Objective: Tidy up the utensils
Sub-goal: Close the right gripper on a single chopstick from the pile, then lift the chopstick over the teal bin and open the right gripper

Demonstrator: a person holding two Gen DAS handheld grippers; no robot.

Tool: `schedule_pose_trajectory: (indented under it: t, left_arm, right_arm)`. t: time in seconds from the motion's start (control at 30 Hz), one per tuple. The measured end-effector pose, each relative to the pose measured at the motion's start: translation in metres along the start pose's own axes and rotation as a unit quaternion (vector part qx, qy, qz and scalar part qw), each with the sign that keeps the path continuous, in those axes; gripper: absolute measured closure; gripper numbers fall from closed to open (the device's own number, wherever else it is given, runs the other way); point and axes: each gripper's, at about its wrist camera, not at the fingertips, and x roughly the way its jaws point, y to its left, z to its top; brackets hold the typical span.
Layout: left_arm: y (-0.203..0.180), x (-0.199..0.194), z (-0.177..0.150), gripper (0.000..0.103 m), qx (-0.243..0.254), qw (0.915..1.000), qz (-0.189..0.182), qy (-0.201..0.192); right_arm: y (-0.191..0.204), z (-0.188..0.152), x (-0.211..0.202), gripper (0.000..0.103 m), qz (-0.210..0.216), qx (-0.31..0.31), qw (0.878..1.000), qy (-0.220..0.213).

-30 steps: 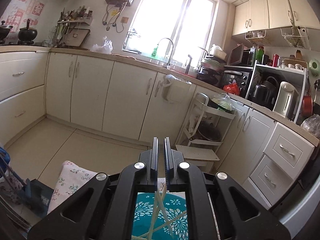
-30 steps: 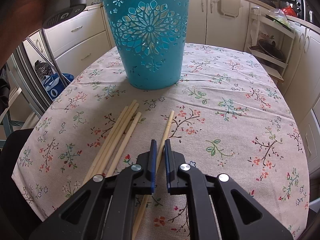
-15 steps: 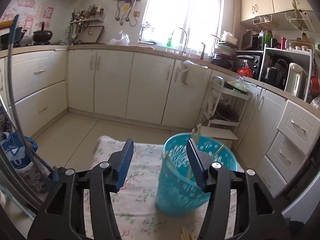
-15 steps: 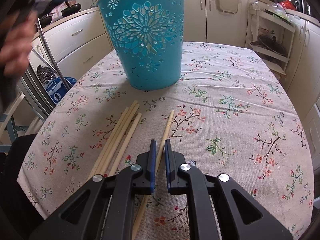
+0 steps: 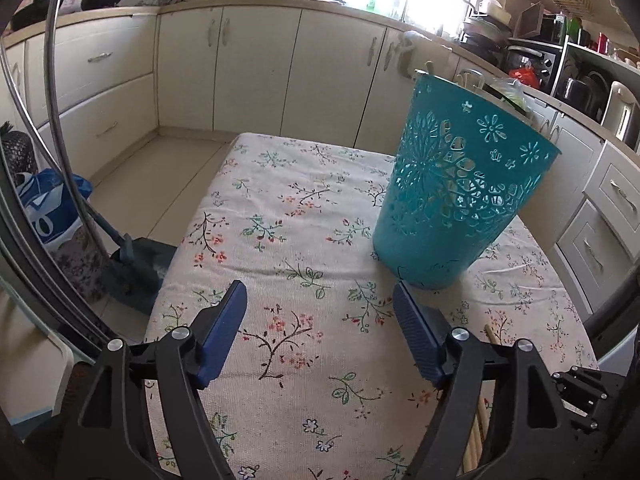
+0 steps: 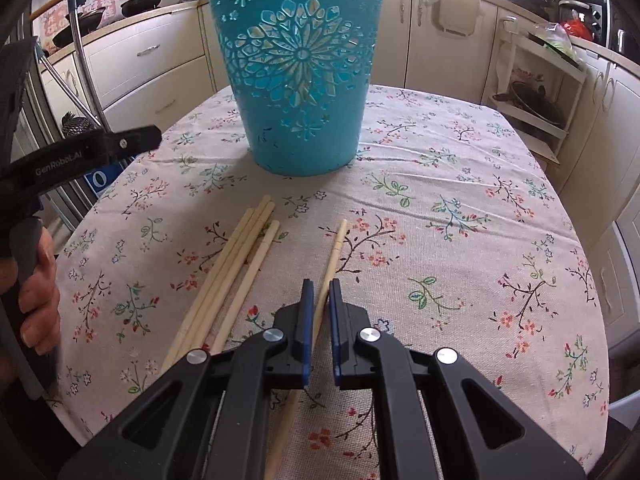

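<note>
A teal cut-out bucket [image 5: 460, 184] [image 6: 300, 68] stands upright on the floral tablecloth, with pale chopsticks showing through its holes. My left gripper [image 5: 318, 286] hovers low over the cloth, left of the bucket. Its jaws are opening wide with nothing between them. A hand [image 6: 36, 280] holds its handle at the left edge of the right wrist view. Near the front of the table, my right gripper [image 6: 320, 282] is shut on a single chopstick [image 6: 336, 248] that lies on the cloth. Several more chopsticks [image 6: 236, 264] lie bundled just left of it.
The table [image 6: 460, 184] ends close behind the bucket and at both sides. A metal chair frame [image 5: 60, 100], a blue bag [image 5: 48, 208] and a dustpan [image 5: 136, 268] are on the left. Cabinets and a white rack [image 6: 532, 92] line the far side.
My left gripper has opened from shut and dropped from above the bucket's mouth to low over the table at the bucket's left. My right gripper has stayed in place on the single chopstick.
</note>
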Motion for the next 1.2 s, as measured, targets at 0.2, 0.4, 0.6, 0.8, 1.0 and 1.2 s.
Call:
schedule_pose_trajectory:
  t: [0.2, 0.4, 0.6, 0.8, 1.0, 1.2]
  left_arm:
    - [0.019, 0.013, -0.005, 0.022, -0.062, 0.9974, -0.013, 0.034]
    - [0.010, 0.014, -0.007, 0.022, -0.044, 0.9982, -0.017, 0.038]
    - [0.007, 0.014, -0.006, 0.022, -0.041, 0.9982, -0.015, 0.040]
    - [0.007, 0.016, -0.006, 0.022, -0.039, 0.9981, -0.017, 0.045]
    - [0.009, 0.019, -0.006, 0.022, -0.043, 0.9975, -0.025, 0.050]
    - [0.009, 0.021, -0.006, 0.022, -0.046, 0.9969, -0.034, 0.054]
  right_arm:
    - [-0.022, 0.002, -0.019, 0.098, 0.071, 0.072, 0.995, -0.008]
    - [-0.040, 0.034, -0.065, 0.098, 0.151, 0.133, 0.977, -0.078]
    - [-0.046, 0.097, -0.091, 0.098, 0.198, 0.163, 0.955, -0.149]
    - [-0.033, 0.189, -0.101, 0.098, 0.192, 0.152, 0.941, -0.235]
    - [-0.022, 0.257, -0.061, 0.098, 0.159, 0.152, 0.941, -0.259]
    - [-0.022, 0.274, -0.018, 0.098, 0.131, 0.152, 0.959, -0.198]
